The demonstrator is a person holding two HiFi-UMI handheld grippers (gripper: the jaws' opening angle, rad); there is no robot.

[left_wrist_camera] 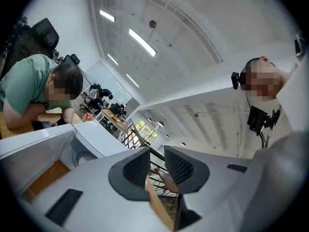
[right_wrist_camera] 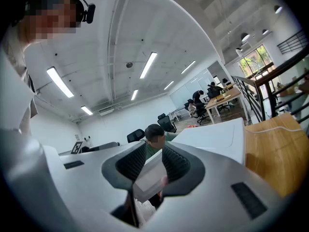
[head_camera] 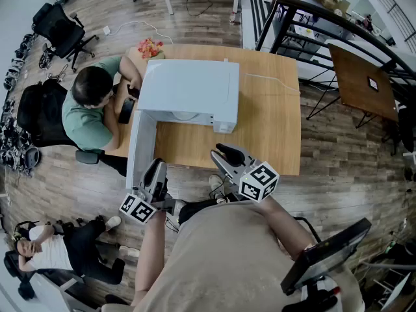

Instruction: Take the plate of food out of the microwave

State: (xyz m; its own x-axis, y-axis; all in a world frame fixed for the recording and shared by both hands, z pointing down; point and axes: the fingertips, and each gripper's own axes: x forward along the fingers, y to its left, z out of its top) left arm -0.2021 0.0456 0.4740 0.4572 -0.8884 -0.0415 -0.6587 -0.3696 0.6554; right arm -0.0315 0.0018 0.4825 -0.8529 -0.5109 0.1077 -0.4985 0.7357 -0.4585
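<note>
wooden table (head_camera: 273, 129), open microwave (head_camera: 195, 86), left gripper (left_wrist_camera: 157, 164), right gripper (right_wrist_camera: 153, 162), both narrowly parted, empty

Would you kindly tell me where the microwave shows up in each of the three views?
Head view: microwave, top centre, door open.
Left gripper view: microwave, lower left.
Right gripper view: microwave, right of centre.
Shared landmark: the seated person in green beside it.
</note>
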